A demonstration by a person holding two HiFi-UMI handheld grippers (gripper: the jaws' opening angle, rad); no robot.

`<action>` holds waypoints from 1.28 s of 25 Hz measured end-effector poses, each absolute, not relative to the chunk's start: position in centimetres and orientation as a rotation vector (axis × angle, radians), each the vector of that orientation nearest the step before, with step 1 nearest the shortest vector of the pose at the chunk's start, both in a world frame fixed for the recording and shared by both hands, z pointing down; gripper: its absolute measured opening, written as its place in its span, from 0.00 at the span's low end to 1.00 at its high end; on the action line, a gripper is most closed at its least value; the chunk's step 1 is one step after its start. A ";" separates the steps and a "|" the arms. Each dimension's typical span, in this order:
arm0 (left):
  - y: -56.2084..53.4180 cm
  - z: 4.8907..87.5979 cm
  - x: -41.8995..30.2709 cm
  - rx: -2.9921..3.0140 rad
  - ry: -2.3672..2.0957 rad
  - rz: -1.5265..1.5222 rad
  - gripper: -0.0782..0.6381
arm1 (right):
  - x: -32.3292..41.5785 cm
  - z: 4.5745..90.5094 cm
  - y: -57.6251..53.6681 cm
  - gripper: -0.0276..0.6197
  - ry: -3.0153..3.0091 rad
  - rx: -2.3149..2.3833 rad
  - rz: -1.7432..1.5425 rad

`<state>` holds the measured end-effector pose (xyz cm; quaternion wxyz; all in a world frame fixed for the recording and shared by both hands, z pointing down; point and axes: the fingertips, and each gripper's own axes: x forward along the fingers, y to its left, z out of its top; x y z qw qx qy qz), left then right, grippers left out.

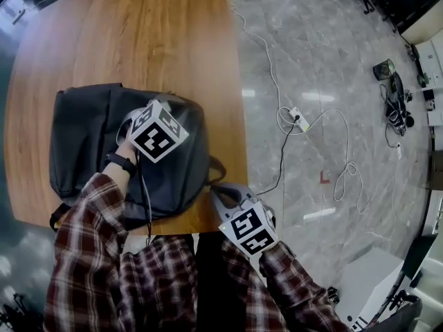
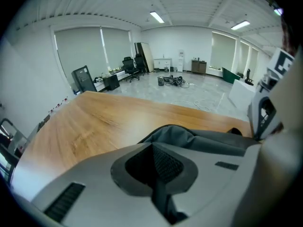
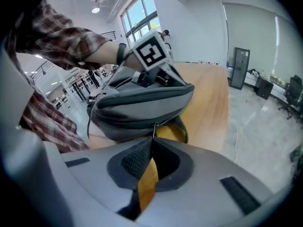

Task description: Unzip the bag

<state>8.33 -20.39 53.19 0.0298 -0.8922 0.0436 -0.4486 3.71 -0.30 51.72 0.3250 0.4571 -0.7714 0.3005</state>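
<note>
Grey fabric backpack (image 1: 90, 137) clamped at a fold by left gripper (image 2: 154, 143), thin metal zip pull (image 3: 154, 128) nipped by right gripper (image 3: 152, 138); seemingly set to unzip: draw steadily, keeping fabric taut

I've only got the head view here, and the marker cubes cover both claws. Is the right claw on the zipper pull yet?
Observer: Yes. The right gripper view shows the right claw shut on the thin metal zipper pull at the bag.
Operator: And the left claw?
Observer: In the left gripper view, the left claw is shut on a fold of the bag's dark fabric.
Operator: How deep is the right claw's grip?
Observer: Only the tips pinch the pull. The wooden table shows through the gap behind them.
</note>
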 end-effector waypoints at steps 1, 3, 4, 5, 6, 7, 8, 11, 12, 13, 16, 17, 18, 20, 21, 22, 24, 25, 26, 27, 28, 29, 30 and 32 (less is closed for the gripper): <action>-21.2 53.2 8.3 -2.765 0.163 -1.390 0.12 | 3.0 51.4 0.1 0.06 -2.037 1.195 0.787; -22.6 53.1 7.9 -2.782 0.220 -1.403 0.12 | 1.4 50.7 0.4 0.06 -2.066 1.173 0.769; -23.3 53.0 7.6 -2.788 0.252 -1.406 0.12 | 0.7 50.3 0.5 0.06 -2.081 1.163 0.766; -24.0 53.0 7.3 -2.795 0.283 -1.409 0.12 | 0.0 50.1 0.5 0.06 -2.095 1.159 0.767; -24.7 52.9 7.0 -2.803 0.313 -1.412 0.12 | -0.4 49.9 0.5 0.06 -2.106 1.157 0.769; -25.3 53.0 6.6 -2.812 0.340 -1.414 0.12 | -0.6 49.9 0.3 0.06 -2.113 1.158 0.769; -26.1 53.1 6.2 -2.823 0.369 -1.415 0.12 | -0.6 49.9 0.1 0.06 -2.117 1.162 0.767; -28.1 53.8 4.3 -2.876 0.493 -1.413 0.12 | 0.7 50.5 -0.9 0.06 -2.105 1.185 0.739; -28.7 53.9 3.3 -2.903 0.555 -1.407 0.12 | 1.4 50.8 -1.2 0.06 -2.092 1.197 0.725; -29.2 54.0 2.2 -2.935 0.625 -1.396 0.12 | 2.2 51.0 -1.6 0.06 -2.076 1.211 0.710; -30.1 53.7 -2.1 -3.034 0.858 -1.317 0.12 | 3.9 51.5 -3.2 0.06 -2.034 1.243 0.677; -30.2 53.6 -3.8 -3.052 0.936 -1.287 0.12 | 4.1 51.6 -3.8 0.06 -2.026 1.242 0.662; -30.2 53.5 -5.3 -3.058 1.007 -1.262 0.12 | 4.2 51.6 -4.5 0.06 -2.019 1.234 0.639; -29.8 53.6 -7.7 -3.051 1.131 -1.227 0.12 | 4.6 52.2 -5.9 0.06 -2.002 1.202 0.580; -29.5 53.9 -8.7 -3.042 1.189 -1.214 0.12 | 4.8 52.7 -6.5 0.06 -1.996 1.181 0.552; -29.2 54.1 -9.7 -3.030 1.247 -1.202 0.12 | 5.0 53.1 -7.2 0.06 -1.994 1.160 0.530; -28.7 54.4 -11.4 -2.996 1.343 -1.179 0.12 | 5.1 53.8 -8.7 0.06 -1.990 1.128 0.492; -28.7 54.4 -12.0 -2.974 1.370 -1.167 0.12 | 5.0 54.0 -9.5 0.06 -1.986 1.119 0.477; -28.8 54.2 -12.5 -2.949 1.383 -1.152 0.12 | 4.8 54.1 -10.3 0.06 -1.980 1.112 0.466; -28.9 53.8 -12.9 -2.921 1.389 -1.132 0.12 | 4.6 54.1 -11.0 0.06 -1.975 1.104 0.458; -28.8 53.0 -13.1 -2.893 1.391 -1.105 0.12 | 4.4 54.1 -11.6 0.06 -1.969 1.092 0.449; -28.5 52.1 -13.2 -2.870 1.385 -1.076 0.12 | 4.2 54.1 -11.9 0.06 -1.964 1.077 0.439; -27.8 51.1 -13.0 -2.861 1.361 -1.046 0.12 | 4.0 54.1 -12.0 0.06 -1.960 1.063 0.429; -25.3 49.2 -11.4 -2.898 1.205 -1.002 0.12 | 3.7 54.2 -11.8 0.06 -1.962 1.058 0.428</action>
